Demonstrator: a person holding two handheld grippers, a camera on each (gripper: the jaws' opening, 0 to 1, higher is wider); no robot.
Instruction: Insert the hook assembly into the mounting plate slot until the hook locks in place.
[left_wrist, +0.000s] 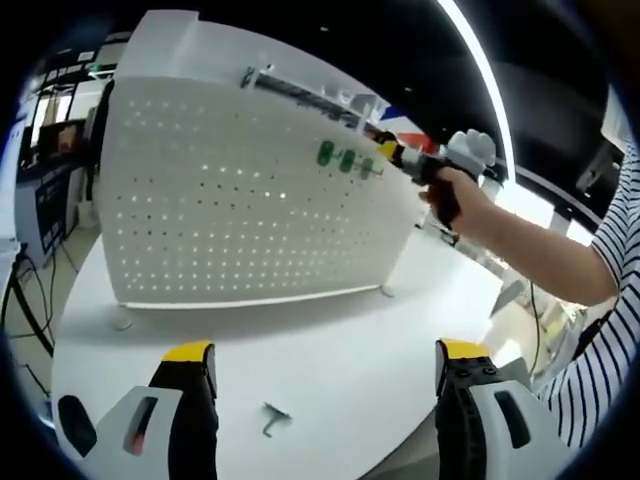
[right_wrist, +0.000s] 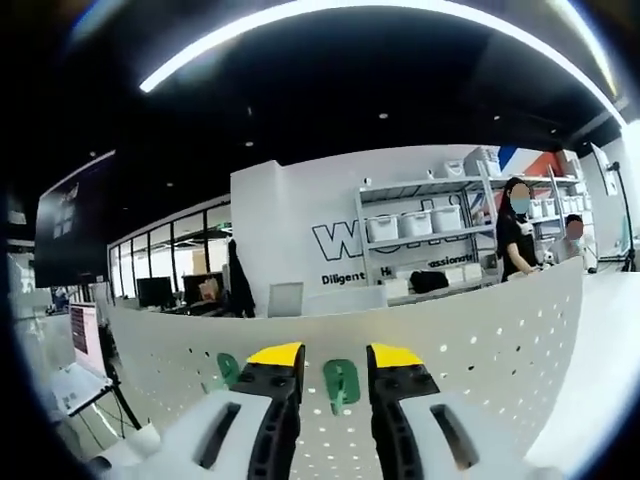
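Since the hooks must go into holes, panel: the white perforated panel (left_wrist: 240, 200) stands upright on the round tabletop (left_wrist: 330, 350), its face toward the left tool.
Right tool: the right tool (right_wrist: 335, 357) is at the upper edge of the panel, at 2 o'clock in the left gripper view; its jaws stand a little apart around a green hook (right_wrist: 341, 383), contact I cannot tell.
Other hooks: two more green hooks (left_wrist: 336, 157) sit on the panel, just beside.
Left tool: the left tool (left_wrist: 325, 355) is wide open and holds nothing, probably waiting.
Spare part: a small metal hook (left_wrist: 272, 420) lies on the tabletop at 6 o'clock, between its jaws.
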